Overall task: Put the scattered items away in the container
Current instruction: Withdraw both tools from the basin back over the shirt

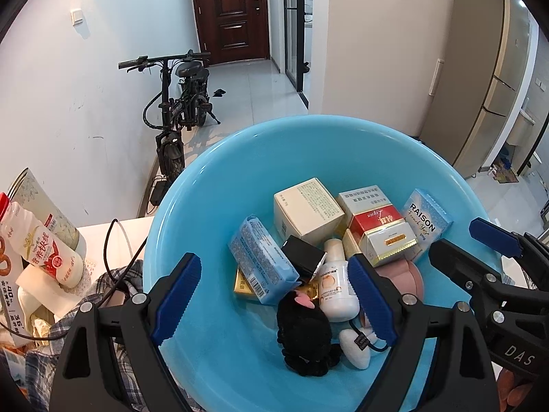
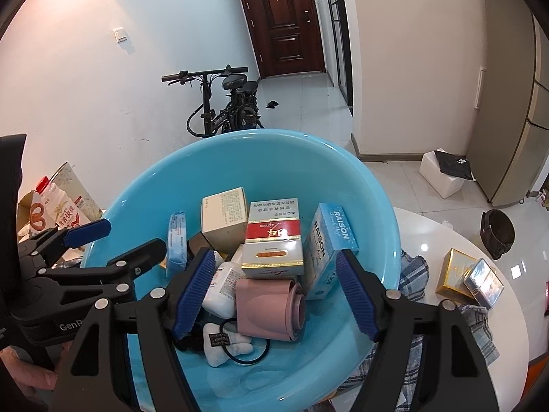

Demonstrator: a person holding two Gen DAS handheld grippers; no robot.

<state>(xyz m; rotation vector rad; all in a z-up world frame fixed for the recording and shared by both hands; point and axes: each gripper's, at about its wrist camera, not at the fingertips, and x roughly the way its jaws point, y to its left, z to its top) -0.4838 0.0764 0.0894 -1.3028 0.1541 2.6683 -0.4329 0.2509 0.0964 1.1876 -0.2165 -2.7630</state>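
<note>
A light blue basin [image 1: 212, 185] [image 2: 343, 178] holds several items: a cream box [image 1: 305, 206], a red and white carton [image 2: 274, 237], a blue RAISON box [image 2: 329, 237], a blue pack [image 1: 264, 261], a white bottle [image 1: 336, 285], a black fluffy thing [image 1: 305, 329] and a white bone-shaped hair tie [image 2: 223, 343]. My left gripper [image 1: 274, 264] hovers open over the basin's near side, holding nothing. My right gripper [image 2: 274, 255] stands open beside it, above a pink roll [image 2: 267, 305] that lies loose in the basin. Its pads do not touch the roll.
On the white round table to the right lie a gold box [image 2: 456, 271] and a clear-wrapped box [image 2: 483, 281]. A plaid cloth [image 2: 415, 274] lies under the basin. A milk bottle [image 1: 48, 250] and packets crowd the left. A bicycle [image 1: 178, 103] leans on the wall beyond.
</note>
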